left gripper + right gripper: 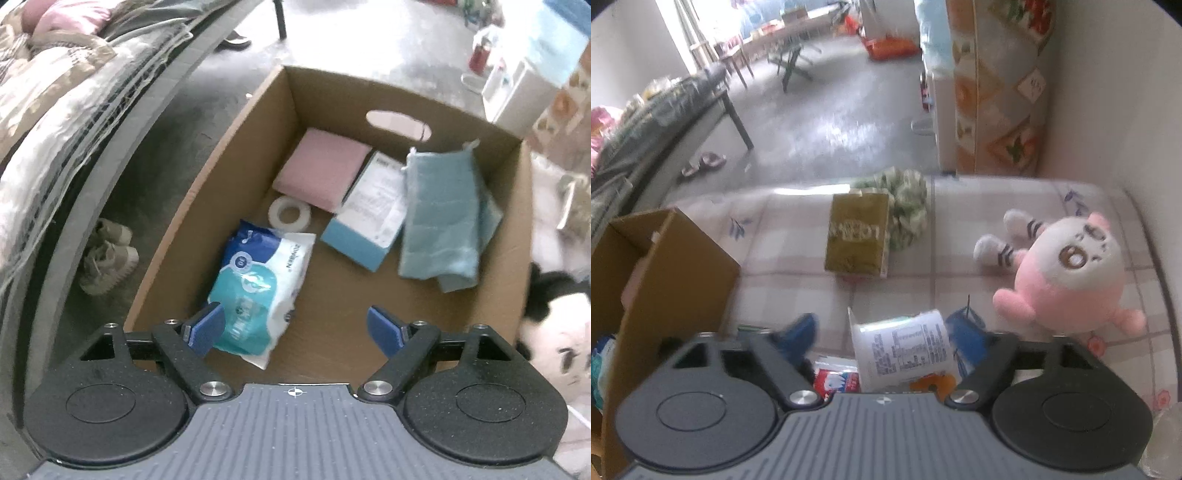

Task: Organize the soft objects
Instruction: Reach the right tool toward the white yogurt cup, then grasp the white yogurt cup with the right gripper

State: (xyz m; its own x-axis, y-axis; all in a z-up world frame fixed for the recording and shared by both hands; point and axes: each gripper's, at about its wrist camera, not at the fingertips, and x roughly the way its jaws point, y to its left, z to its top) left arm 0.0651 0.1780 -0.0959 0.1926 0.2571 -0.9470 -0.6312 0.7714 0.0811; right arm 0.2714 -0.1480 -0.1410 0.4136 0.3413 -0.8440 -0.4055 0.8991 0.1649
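My left gripper [295, 328] hangs open over the cardboard box [229, 147], nothing between its blue pads. Inside lie a pink folded cloth [325, 166], a white tape roll [290, 212], a blue-and-white wipes pack [258, 280], a pale blue carton [369, 218] and a teal towel [443, 218]. On the checked bed cover, my right gripper [882, 336] stands around a white pack with small print [901, 350]. Its right pad [967, 332] is at the pack's side. A gap shows between the pack and the blurred left pad [798, 339].
A pink-and-white plush [1067, 269], an olive packet [857, 236] and a green fluffy bundle [905, 206] lie on the bed cover [960, 266]. The box's corner [665, 266] stands at left. A black-and-white plush [554, 332] sits right of the box; shoes [107, 258] lie on the floor.
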